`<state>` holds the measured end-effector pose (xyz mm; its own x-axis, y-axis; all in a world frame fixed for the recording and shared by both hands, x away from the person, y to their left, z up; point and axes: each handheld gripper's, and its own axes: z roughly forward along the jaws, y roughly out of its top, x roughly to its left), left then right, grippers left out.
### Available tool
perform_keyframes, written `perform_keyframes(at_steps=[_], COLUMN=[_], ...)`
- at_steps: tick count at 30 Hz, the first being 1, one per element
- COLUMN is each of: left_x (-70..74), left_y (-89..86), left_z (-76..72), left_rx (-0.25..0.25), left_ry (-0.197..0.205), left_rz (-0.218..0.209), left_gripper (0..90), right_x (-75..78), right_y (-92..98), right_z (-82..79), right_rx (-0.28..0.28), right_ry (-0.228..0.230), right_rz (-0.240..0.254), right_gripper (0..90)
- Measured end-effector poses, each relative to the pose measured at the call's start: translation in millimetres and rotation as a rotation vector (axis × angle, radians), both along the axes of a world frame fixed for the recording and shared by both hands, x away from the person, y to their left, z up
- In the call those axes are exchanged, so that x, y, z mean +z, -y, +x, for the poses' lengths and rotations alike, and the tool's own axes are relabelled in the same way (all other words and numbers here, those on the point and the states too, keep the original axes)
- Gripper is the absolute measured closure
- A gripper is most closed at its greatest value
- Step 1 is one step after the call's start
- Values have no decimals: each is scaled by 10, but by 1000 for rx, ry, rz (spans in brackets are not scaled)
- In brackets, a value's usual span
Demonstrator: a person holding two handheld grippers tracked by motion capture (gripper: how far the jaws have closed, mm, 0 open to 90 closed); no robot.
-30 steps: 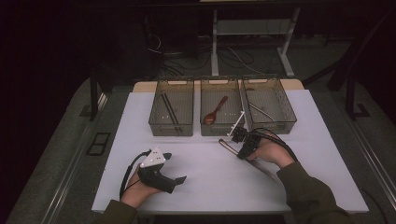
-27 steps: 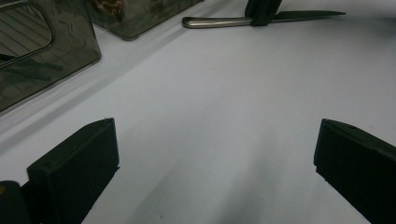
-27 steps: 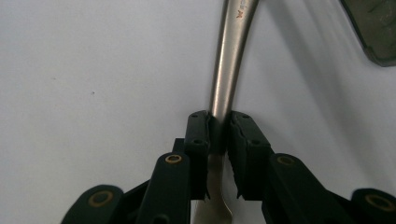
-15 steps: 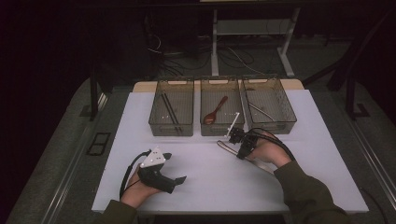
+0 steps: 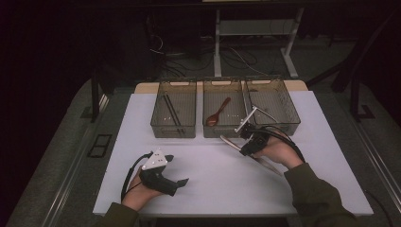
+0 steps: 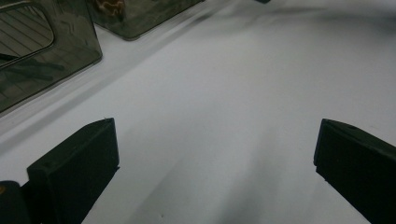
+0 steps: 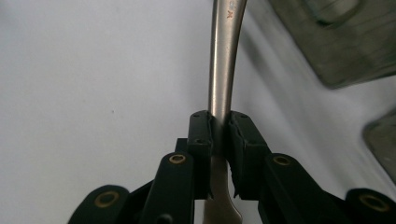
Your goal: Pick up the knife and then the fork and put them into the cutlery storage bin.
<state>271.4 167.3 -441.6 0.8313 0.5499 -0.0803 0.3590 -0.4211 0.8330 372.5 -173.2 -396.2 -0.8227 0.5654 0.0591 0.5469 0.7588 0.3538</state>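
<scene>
High view showed a white worktop (image 5: 213, 175) with three smoky see-through bins set side by side along its far edge. The left bin (image 5: 174, 113) held a pair of dark sticks, the middle bin (image 5: 222, 111) a brown wooden spoon (image 5: 217, 112), and the right bin (image 5: 274, 106) a thin metal piece that could not be made out.

The right tool (image 5: 247, 143) sat just in front of the gap between the middle and right bins, close to their near walls. It gripped a long metal utensil (image 5: 236, 144) by the handle; the piece lay slanted, one end pointing left and far past the tool, the other running right and near under the person's right hand (image 5: 279, 151). In the right gripper view the two pads were pressed tight on the flat steel handle (image 7: 223, 70), which ran up and away over the white surface, with the dark bin walls at the right. Which kind of utensil it was could not be told.

The left tool (image 5: 182, 182) rested low at the near left of the worktop, well apart from the bins and the utensil. In the left gripper view its jaws stood wide apart with nothing between them but bare white surface.
</scene>
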Motion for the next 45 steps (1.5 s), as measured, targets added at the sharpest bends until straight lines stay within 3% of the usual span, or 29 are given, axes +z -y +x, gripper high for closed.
perform_keyframes(at_steps=[5,8,25,34,45], left_x=[1,0,0,-1,0], left_y=[1,3,1,1,-4], left_z=[-1,-1,0,1,4], left_rx=[-2,-4,-3,-2,-2], left_ry=[0,0,-1,-2,-4], left_rz=[1,1,-1,-3,-8], left_gripper=[0,0,0,0,0], right_x=[73,98,241,350,498], right_y=[136,200,357,453,719], right_z=[-3,-13,-75,-88,-46], right_rx=[-30,-46,-34,-48,-176], right_ry=[36,24,44,112,259], right_rz=[80,142,251,309,409], right_gripper=[786,786,786,786,786])
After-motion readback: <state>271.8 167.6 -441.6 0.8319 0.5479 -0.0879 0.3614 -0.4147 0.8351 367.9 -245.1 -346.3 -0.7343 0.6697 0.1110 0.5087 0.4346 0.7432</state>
